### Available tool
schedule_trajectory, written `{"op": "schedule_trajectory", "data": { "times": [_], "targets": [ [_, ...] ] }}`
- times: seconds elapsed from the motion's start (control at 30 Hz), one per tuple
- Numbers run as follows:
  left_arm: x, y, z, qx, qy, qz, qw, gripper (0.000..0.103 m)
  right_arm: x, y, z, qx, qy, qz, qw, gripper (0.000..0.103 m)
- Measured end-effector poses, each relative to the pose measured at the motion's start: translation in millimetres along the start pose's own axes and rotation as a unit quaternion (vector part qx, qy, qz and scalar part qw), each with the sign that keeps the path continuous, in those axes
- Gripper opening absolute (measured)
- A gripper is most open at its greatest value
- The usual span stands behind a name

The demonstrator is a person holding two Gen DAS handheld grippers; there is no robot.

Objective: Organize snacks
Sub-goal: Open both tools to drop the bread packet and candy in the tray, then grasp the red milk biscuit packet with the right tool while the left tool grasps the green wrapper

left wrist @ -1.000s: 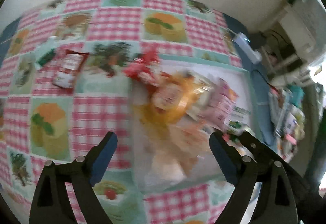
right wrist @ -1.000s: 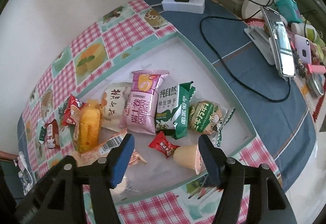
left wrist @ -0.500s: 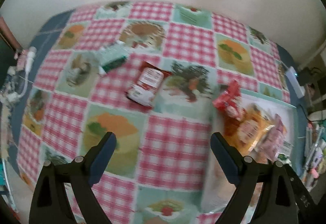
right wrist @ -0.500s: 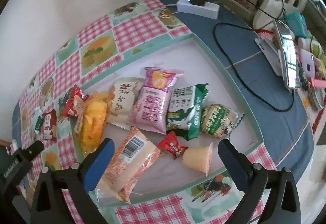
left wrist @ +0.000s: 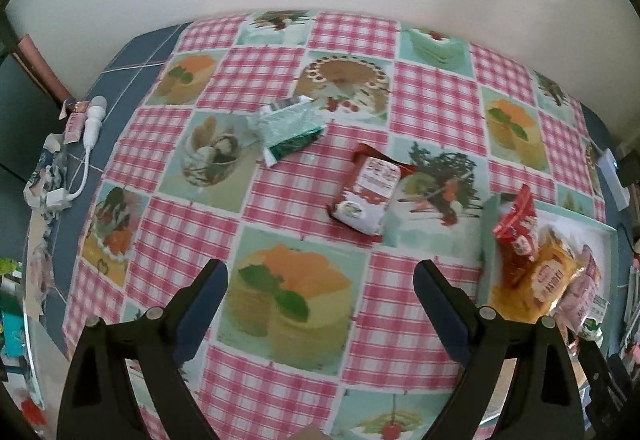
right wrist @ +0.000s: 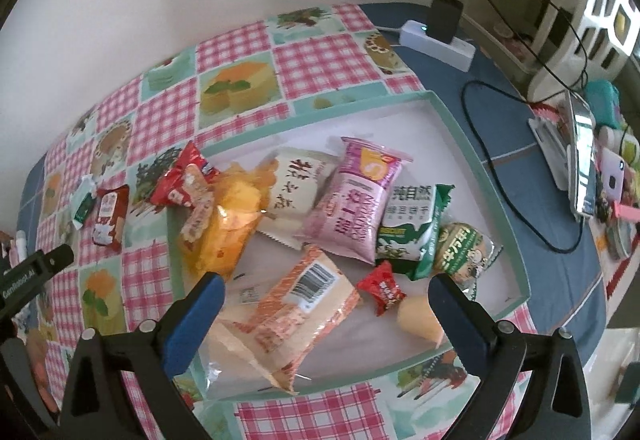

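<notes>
Two snacks left outside the tray (right wrist: 480, 159): red-and-white packet (left wrist: 366, 191) at mid-cloth, green-and-white packet (left wrist: 290, 127) farther and to its left. Both flat on checked tablecloth (left wrist: 296, 372), apart from each other, well left of tray. All other snacks already in tray, heaped toward its left and near sides.

Left gripper (left wrist: 320, 272): jaws spread wide, empty, above cloth, nearer than both packets. Right gripper (right wrist: 326, 292): jaws just opened fully, nothing pinched, orange barcode packet (right wrist: 296, 316) lying loose in tray beneath.

Step in hand, judged: fetch of a stray packet by left gripper. Next move calls for: advance to red-and-white packet, straddle across narrow width, close, carry right to tray.
</notes>
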State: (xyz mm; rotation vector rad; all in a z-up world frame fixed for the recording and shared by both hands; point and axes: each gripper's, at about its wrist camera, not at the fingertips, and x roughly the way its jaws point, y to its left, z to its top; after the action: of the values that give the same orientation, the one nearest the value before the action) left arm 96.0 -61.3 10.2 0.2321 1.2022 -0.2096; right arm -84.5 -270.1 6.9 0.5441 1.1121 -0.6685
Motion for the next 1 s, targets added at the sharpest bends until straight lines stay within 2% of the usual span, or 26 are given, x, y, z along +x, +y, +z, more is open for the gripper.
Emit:
{"op": "schedule_trajectory", "data": {
  "times": [0.33, 0.6, 0.7, 1.0],
  "targets": [
    [7.2, 43.4, 8.2, -0.051, 0.005, 0.012, 0.9986, 0.094, 3.0, 27.3, -5.4, -0.030, 0.004, 0.015, 0.999, 0.103],
    [11.7, 69.5, 13.9, -0.079, 0.005, 0.020, 0.9967, 0.094, -16.1, 61.1, -6.4, -0.055, -0.060, 0.058, 0.995, 0.103],
    [13.1, 78.5, 16.4, -0.086, 0.004, 0.025, 0.9960, 0.094, -18.9, 68.5, -4.0, -0.047, -0.072, 0.078, 0.993, 0.103],
    [21.8, 101.6, 23.8, -0.112, 0.009, 0.027, 0.9933, 0.094, -16.4, 89.7, 2.1, -0.049, -0.090, 0.095, 0.990, 0.103]
  ]
}}
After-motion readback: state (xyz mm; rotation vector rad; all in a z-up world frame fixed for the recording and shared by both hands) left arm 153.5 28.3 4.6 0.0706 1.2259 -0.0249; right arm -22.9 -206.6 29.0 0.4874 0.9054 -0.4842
